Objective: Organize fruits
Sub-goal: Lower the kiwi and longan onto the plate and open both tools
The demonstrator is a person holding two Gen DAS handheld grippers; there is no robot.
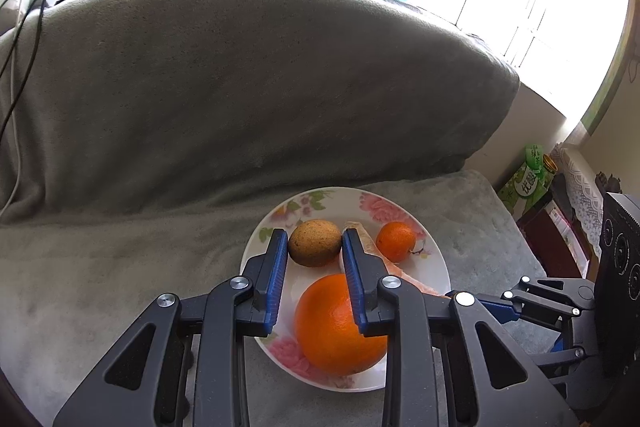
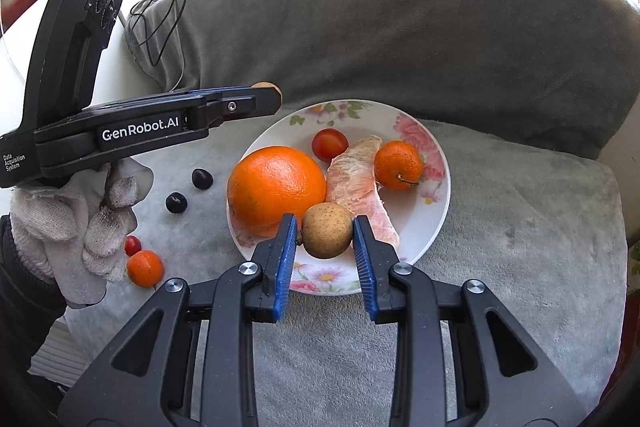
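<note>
**Ana:** Left wrist view first. What is the left tool (image 1: 315,239) doing?

**Ben:** It is clenched on a speckled brown fruit (image 1: 315,243), round and matt, with a ribbed blue pad pressed to each side. The fruit shows over the floral plate (image 1: 434,267).

**Ana:** And on the plate?

**Ben:** Three things show: one large orange (image 1: 340,323) with dimpled, glossy peel at the plate's near edge, one small mandarin (image 1: 396,241) with a stem towards the right rim, and one peeled, fibrous pomelo segment (image 1: 416,283) between them. The plate is smooth white china on a grey plush cover (image 1: 120,267).

**Ana:** Right wrist view?

**Ben:** The right tool (image 2: 325,223) grasps the other brown fruit (image 2: 327,230) at the plate's near rim (image 2: 436,203), just beside the large orange (image 2: 276,185) and the pomelo segment (image 2: 356,183). The mandarin (image 2: 398,165) is also on the plate, and so is one shiny cherry tomato (image 2: 329,143).

**Ana:** Off the plate?

**Ben:** Left of it lie four pieces: two dark, smooth grapes (image 2: 202,179), a second cherry tomato (image 2: 132,245) and a second mandarin (image 2: 145,268). A hand in a white knit glove (image 2: 76,219) holds the left tool (image 2: 264,95) beyond the plate's left rim, with the speckled brown fruit (image 2: 266,87) at its tip.
</note>
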